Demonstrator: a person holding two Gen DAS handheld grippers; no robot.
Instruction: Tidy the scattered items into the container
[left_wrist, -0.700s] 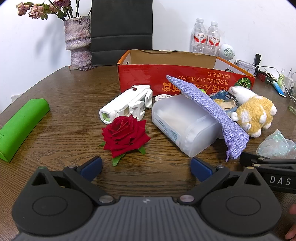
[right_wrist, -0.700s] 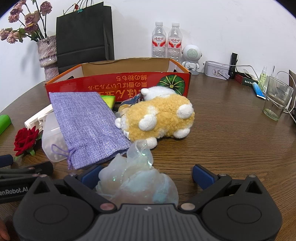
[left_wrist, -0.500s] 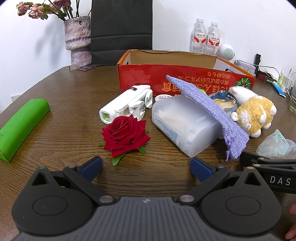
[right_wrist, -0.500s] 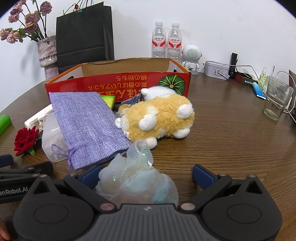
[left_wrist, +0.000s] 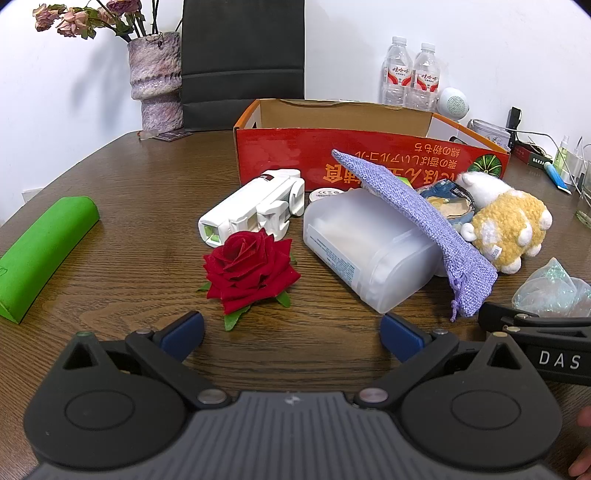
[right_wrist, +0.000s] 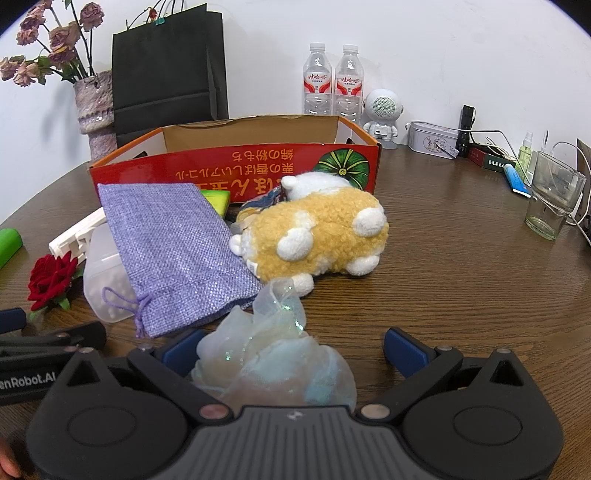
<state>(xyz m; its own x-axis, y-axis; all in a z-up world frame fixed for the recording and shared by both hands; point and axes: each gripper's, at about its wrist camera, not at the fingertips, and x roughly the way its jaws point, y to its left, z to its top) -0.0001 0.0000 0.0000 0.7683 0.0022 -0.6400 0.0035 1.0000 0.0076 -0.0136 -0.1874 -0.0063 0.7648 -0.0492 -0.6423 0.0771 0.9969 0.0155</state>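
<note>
Right gripper (right_wrist: 291, 345) spread wide, low over the wooden table (right_wrist: 461, 280); sheer pale-blue organza pouch (right_wrist: 273, 362) lying between its fingers, nearer the left finger, unclamped. Left gripper (left_wrist: 291, 328) likewise spread apart, gripping nothing; red fabric rose (left_wrist: 249, 267) just ahead, toward its left finger. Beyond: frosted plastic tub (left_wrist: 365, 247) with purple burlap bag (left_wrist: 424, 225) draped across it, white plastic device (left_wrist: 255, 208), yellow plush toy (right_wrist: 317, 230). Red cardboard box (right_wrist: 236, 164) open behind these, against the far items.
</note>
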